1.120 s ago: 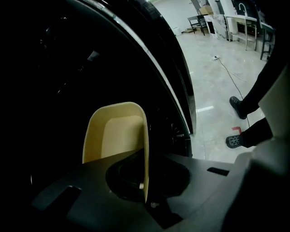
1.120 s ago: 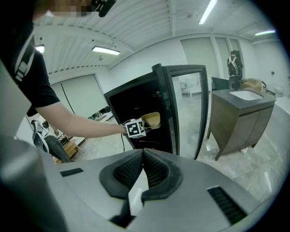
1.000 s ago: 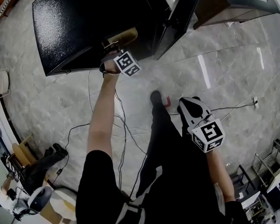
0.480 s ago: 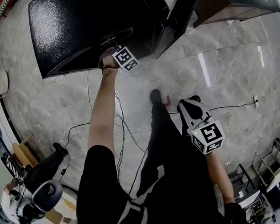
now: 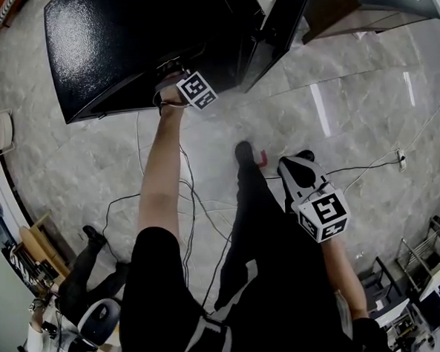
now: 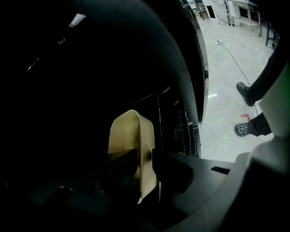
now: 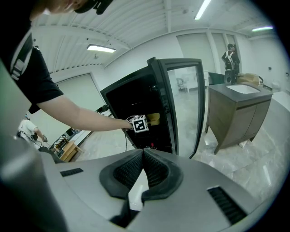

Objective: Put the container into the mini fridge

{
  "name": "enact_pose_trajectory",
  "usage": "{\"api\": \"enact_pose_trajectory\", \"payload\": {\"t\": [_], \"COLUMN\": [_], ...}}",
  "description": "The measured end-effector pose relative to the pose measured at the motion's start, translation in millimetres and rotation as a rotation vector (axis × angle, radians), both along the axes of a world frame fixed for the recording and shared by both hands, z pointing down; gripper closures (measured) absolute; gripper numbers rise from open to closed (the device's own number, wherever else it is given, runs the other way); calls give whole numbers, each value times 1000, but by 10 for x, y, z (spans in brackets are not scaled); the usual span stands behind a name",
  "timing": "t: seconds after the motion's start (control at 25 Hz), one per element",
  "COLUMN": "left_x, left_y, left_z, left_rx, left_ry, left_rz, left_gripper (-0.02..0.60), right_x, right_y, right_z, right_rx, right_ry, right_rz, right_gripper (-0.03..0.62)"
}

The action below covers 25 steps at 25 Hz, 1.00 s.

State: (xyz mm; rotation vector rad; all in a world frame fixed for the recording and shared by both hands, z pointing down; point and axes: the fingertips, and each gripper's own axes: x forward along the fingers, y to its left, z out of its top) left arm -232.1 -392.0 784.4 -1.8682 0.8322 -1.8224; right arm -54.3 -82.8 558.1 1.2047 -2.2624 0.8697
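Within the mini fridge [image 5: 123,51], set level the container [image 6: 129,136] pinched by left tongs [image 6: 145,158], holding pressed-together right tongs [image 7: 142,153] clear.

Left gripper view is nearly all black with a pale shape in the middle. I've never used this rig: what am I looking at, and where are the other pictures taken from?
There is no robot here. A person holds a pair of tongs in each hand. The head view looks down from their head at the marble floor, where cables lie. Each gripper view rides on one pair of tongs. The left tongs are shut on the pale container and reach into the open mini fridge. The blackness is the fridge's dark inside. The right tongs are closed and empty beside the person's leg, and their camera looks towards the fridge.
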Motion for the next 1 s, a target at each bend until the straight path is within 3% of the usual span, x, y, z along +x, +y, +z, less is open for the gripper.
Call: {"api": "enact_pose_trajectory", "payload": {"t": [0.4, 1.0], "left_x": [-67, -71], "left_y": [1, 143], "left_z": [-36, -480], "left_rx": [0, 49], "left_ry": [-10, 69], "left_rz": [-12, -51], "left_gripper": [454, 451], "right_x": [-18, -86], "right_y": [57, 65], "right_z": [-6, -127], "right_rx": [-1, 42], "right_ry": [5, -12], "right_rz": [0, -6], "right_gripper": [576, 576]}}
